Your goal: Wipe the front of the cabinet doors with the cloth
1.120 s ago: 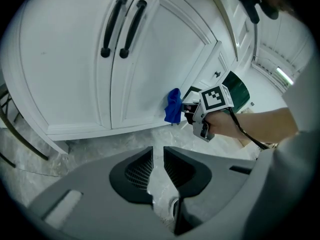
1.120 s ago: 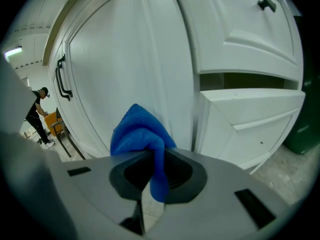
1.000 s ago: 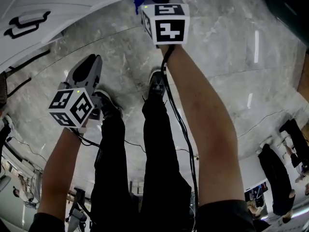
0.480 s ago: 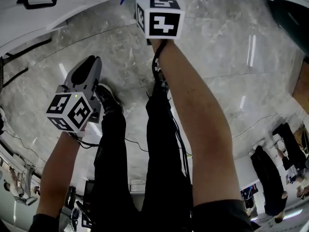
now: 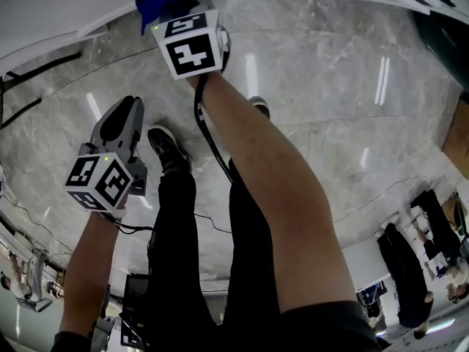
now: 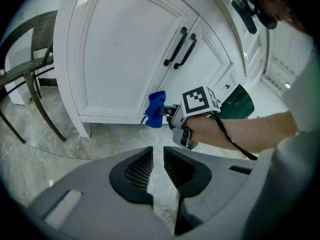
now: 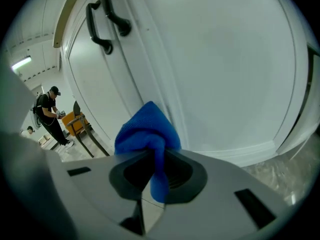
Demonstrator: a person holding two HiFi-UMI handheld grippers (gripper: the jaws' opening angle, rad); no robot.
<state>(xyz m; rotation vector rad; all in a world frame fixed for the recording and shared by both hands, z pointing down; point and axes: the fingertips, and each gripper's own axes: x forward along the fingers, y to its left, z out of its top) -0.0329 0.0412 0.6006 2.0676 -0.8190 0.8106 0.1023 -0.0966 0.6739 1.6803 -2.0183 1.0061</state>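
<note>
White cabinet doors (image 7: 225,74) fill the space ahead of the right gripper (image 7: 152,169), and grey marbled floor (image 5: 330,108) spreads beneath both tools. A dark woven chair (image 6: 30,59) stands off to the left of the left gripper (image 6: 157,164), beside the cabinet. The person's 2 dark-trousered legs (image 5: 212,255) are planted below and behind the grippers. The right gripper is stretched forward and low, its jaws clamped on a bunched blue cloth (image 7: 147,134), which bulges past the tips and meets the lower part of the door close to the seam between the 2 panels. Up and to the left of that gripper, 2 black handles (image 7: 107,19) flank the seam. The left gripper hangs back, well apart from the cabinet, pointing toward the right one; its jaws are drawn together with only a thin slit and nothing between them.
</note>
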